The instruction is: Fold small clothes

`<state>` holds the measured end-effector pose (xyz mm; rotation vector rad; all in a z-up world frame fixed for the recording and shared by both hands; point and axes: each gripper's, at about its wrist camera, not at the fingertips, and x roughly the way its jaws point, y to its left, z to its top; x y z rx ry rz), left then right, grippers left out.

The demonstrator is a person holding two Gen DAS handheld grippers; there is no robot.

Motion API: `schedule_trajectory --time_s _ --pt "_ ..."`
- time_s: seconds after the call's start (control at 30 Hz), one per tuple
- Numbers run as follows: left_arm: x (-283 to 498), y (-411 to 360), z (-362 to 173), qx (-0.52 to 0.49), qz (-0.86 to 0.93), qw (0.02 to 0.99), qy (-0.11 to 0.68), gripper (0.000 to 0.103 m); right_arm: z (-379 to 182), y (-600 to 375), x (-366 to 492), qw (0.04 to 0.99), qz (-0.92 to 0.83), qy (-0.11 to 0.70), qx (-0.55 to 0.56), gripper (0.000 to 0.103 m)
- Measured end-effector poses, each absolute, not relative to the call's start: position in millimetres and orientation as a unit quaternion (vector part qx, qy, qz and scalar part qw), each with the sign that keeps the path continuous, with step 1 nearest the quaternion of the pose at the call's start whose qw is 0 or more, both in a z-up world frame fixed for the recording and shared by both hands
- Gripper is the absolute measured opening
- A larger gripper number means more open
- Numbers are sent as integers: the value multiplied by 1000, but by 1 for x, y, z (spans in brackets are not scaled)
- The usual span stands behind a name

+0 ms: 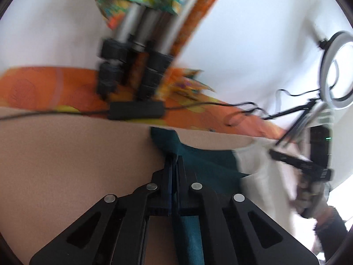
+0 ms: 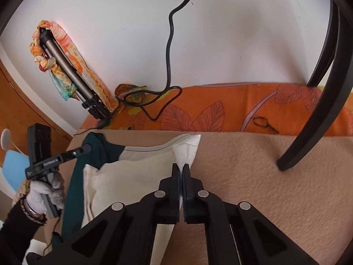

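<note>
Left wrist view: over my left tongs [image 1: 174, 161], close, tilted down at garment [image 1: 198, 156].
Right wrist view: same, over right tongs [image 2: 181, 172].
Shared: garment [image 2: 123, 172].

Plain white wall [image 2: 231, 33] behind a table covered in beige fleece cloth [image 2: 275, 176]; orange leaf-print fabric [image 2: 220, 110] along its far edge. Brown wooden panelling [image 2: 19, 110] at left. White ring light [image 1: 337, 70] on a stand, right; pale blue object [image 2: 14, 167], possibly a chair.
</note>
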<state>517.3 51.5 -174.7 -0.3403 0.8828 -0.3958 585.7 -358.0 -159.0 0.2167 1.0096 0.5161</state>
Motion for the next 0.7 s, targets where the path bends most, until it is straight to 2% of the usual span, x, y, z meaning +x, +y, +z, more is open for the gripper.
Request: schedule_trajectory --time_s 0.07,0.1,0.13,0.17,0.2,0.23,0.27,0.37,0.43,0.47,0.5,0.53,0.57,0.6,0.7 --pt "518 58 -174 -181 -193 869 419 1 -161 -364 588 834 248 479 118 0" --pt "518 61 -174 -187 -190 869 417 6 -161 -366 588 832 251 480 122 5" --pt "520 65 -174 -200 -194 864 419 21 -162 -369 588 827 258 482 131 6" --pt "522 67 -174 -211 -195 858 426 33 -162 -371 589 818 271 486 145 12" --pt "524 69 -174 -221 -199 853 428 47 -162 -372 590 814 278 486 153 40" --pt "524 70 -174 -225 -203 853 426 47 -160 -374 589 816 282 479 158 47" --pt "526 68 -174 -223 -206 852 427 47 -158 -373 589 818 288 472 159 49" --pt "532 57 -176 -208 -210 853 431 47 -159 -368 596 815 288 478 155 49" --pt "535 49 -175 -196 -217 854 431 44 -161 -362 600 813 288 484 147 46" --pt "537 46 -175 -189 -213 857 429 43 -160 -359 602 816 289 481 141 41" --pt "540 44 -176 -187 -211 858 430 32 -161 -355 605 811 295 485 140 34" --pt "543 43 -179 -190 -209 855 435 14 -162 -354 606 810 295 487 140 30" --pt "545 43 -180 -194 -208 853 438 8 -163 -352 608 809 293 490 141 19" --pt "546 43 -182 -199 -206 851 439 6 -164 -350 609 807 293 493 141 6" --pt "544 43 -177 -200 -213 855 428 2 -156 -343 604 815 294 486 119 2"
